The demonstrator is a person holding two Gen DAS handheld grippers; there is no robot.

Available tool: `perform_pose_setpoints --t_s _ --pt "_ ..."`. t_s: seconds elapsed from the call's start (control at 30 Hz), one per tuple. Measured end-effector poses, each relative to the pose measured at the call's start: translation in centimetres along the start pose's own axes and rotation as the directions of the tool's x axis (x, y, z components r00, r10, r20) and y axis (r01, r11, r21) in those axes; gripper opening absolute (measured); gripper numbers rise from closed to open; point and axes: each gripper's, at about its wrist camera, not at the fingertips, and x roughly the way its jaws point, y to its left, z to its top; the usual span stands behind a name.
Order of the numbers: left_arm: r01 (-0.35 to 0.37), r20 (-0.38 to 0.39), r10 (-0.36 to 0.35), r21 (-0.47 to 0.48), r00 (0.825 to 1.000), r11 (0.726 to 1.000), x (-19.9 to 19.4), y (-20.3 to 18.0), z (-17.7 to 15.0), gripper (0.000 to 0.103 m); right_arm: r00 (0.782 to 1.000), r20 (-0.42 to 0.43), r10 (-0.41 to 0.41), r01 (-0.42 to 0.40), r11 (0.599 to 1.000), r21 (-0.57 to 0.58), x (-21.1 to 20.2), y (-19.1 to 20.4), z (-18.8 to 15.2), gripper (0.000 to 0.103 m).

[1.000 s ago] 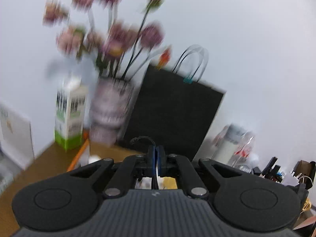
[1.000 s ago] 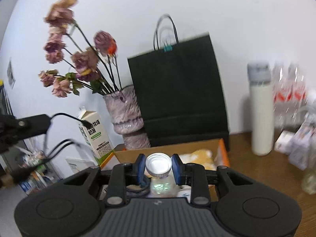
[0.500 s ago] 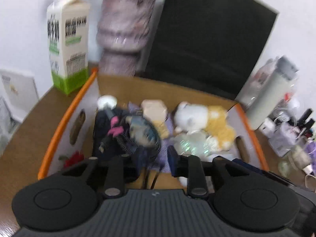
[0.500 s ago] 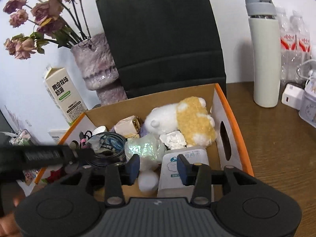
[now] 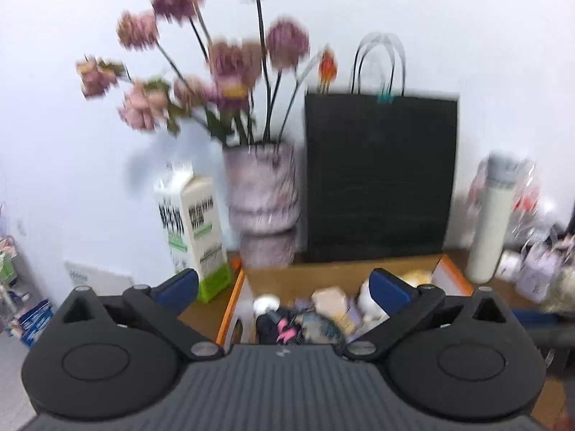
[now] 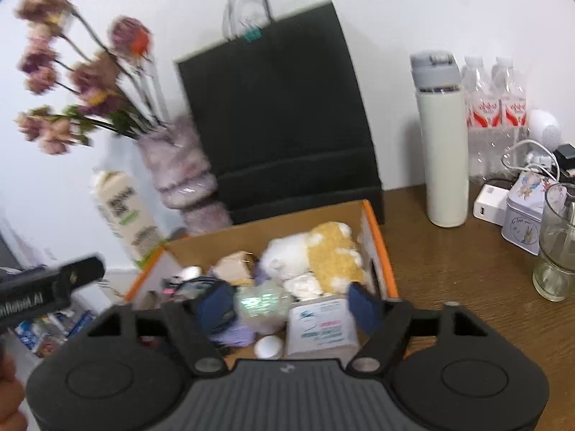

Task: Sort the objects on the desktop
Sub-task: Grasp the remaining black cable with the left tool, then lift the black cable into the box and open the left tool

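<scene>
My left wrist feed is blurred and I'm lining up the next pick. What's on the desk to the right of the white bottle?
Observer: A white charger block sits beside the white bottle.
Operator: Anything breakable over there?
Observer: Yes, a clear stemmed glass stands on the desk, just in front of a small printed tin.
Operator: And the right hand-held gripper?
Observer: The right hand-held gripper is over the cardboard box with its jaws opening. The pads press on nothing, and a tissue pack lies in the box below them.
</scene>
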Motion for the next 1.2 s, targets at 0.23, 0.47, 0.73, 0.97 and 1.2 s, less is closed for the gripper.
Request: perform_pose_setpoints --t_s 0.23,0.47,0.73,0.97,1.2 --pt "0.026 -0.092 -0.024 0.02 0.995 0.999 -2.4 0.2 -2.2 0.103 0.992 -0.028 -0.123 0.118 0.983 -0.14 -2.8 -0.2 -3.3 0.086" --pt "-0.004 -0.204 -0.01 -0.071 0.979 0.997 -3.7 2.6 -10.1 0.103 0.995 0.011 -0.095 0.096 0.986 -0.138 -3.7 -1.6 -8.9 0.086" --pt "-0.138 -0.212 0.165 0.136 0.963 0.981 0.2 0.8 -14.8 0.103 0.987 0.076 -0.141 0.153 0.97 -0.188 -3.0 -1.6 -11.7 0.086" --pt "-0.122 -0.269 0.15 0.118 0.951 0.986 2.3 1.2 -15.8 0.072 0.989 0.054 -0.136 0.145 0.968 -0.207 -2.5 -1.4 -12.1 0.086" --pt "-0.05 -0.326 0.052 0.013 0.944 0.999 3.1 2.1 -15.7 0.017 0.989 0.042 -0.144 0.15 0.966 -0.212 -2.3 -1.4 -12.3 0.086"
